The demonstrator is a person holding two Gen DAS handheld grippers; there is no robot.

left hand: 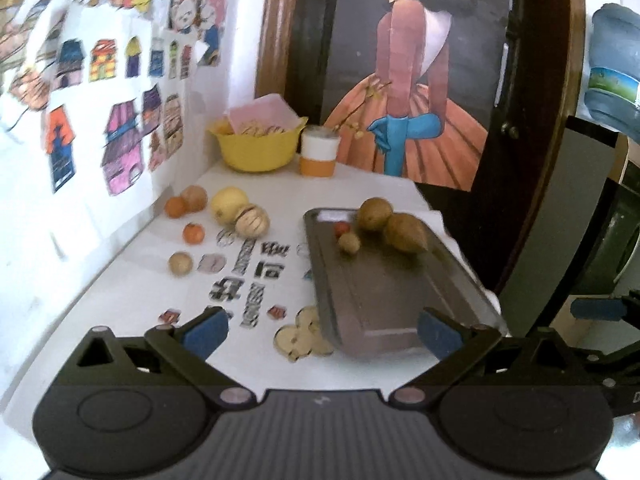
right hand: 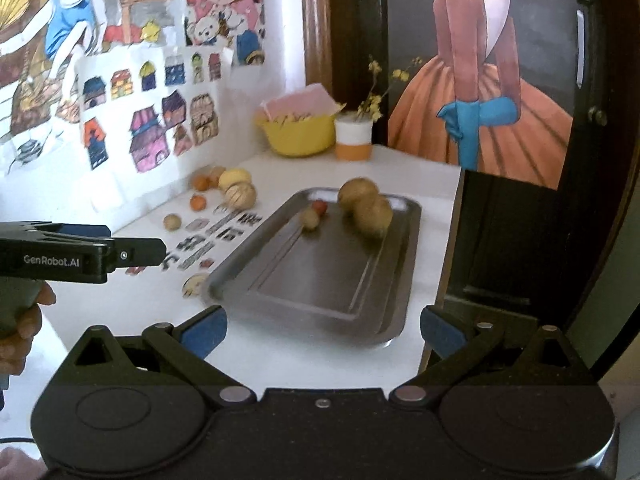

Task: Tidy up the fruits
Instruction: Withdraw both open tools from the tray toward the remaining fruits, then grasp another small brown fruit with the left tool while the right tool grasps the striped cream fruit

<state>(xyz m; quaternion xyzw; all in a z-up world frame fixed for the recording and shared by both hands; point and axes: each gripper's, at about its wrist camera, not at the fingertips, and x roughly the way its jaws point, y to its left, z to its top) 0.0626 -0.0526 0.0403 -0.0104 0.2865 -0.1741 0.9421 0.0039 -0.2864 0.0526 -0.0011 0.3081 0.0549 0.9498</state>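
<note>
Hand-held grippers, L [left hand: 322, 330] & R [right hand: 322, 330]: both wide open, empty, above tray [right hand: 320, 280].

White table in a corner, wall art all round.
We see a white wall [right hand: 248, 92] on the left papered with kids' drawings of houses [right hand: 152, 136], and a dark wood-framed panel [left hand: 532, 80] behind, carrying a painting of an orange dress [right hand: 492, 120]. Far right, probably a water jug [left hand: 616, 72]; too blurred to confirm. Soft, even daylight.
</note>
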